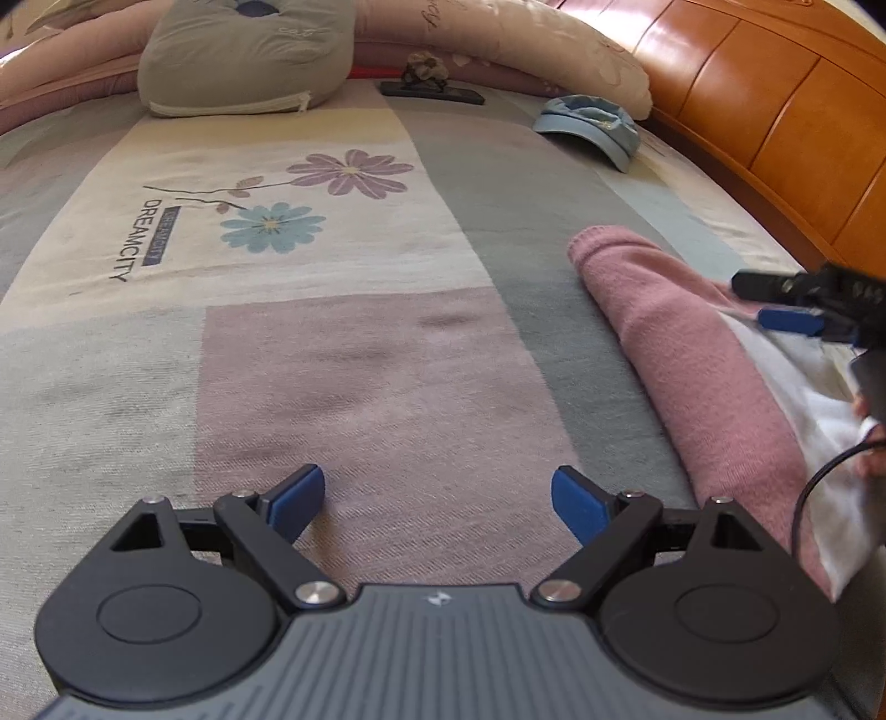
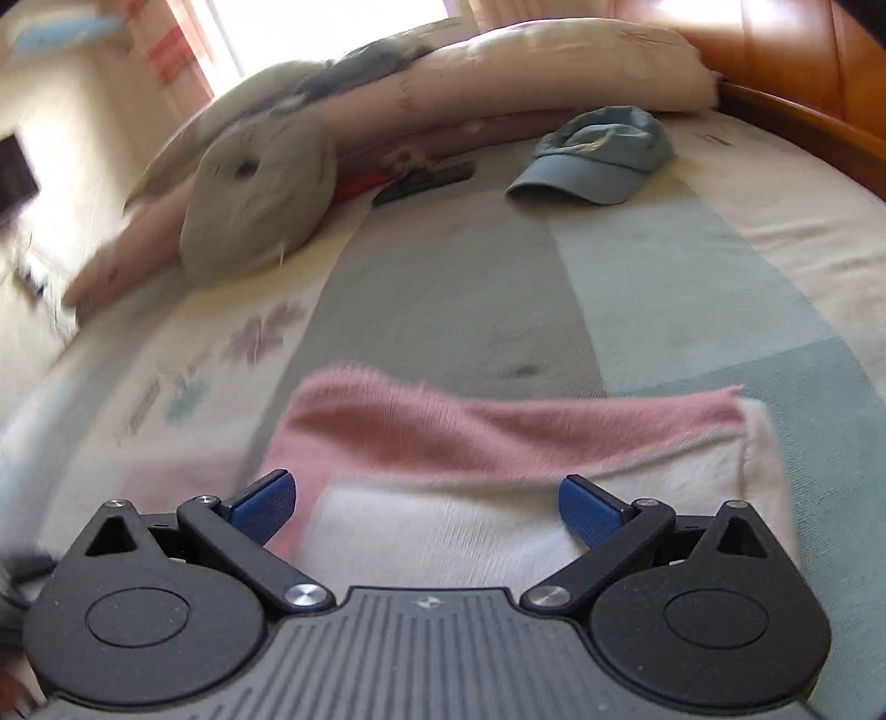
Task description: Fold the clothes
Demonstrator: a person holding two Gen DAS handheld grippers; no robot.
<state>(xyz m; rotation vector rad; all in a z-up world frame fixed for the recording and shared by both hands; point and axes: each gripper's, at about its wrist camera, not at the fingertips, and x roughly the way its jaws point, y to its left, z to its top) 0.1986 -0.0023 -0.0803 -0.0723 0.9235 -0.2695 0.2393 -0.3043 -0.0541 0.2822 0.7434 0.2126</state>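
A folded pink and white garment [image 1: 698, 365] lies on the bedspread [image 1: 354, 376] at the right of the left wrist view. My left gripper [image 1: 437, 501] is open and empty, low over the bedspread, to the left of the garment. My right gripper [image 2: 426, 507] is open and empty just above the garment [image 2: 498, 443], which lies as a flat folded bundle, pink at the far side and white near me. The right gripper also shows at the right edge of the left wrist view [image 1: 786, 304], over the garment.
A blue cap [image 1: 592, 130] [image 2: 598, 155] lies further up the bed. A grey cushion [image 1: 243, 55] [image 2: 260, 205], long pink pillows [image 1: 526, 50] and a dark flat object [image 1: 432, 91] lie at the head. A wooden headboard [image 1: 775, 122] runs along the right.
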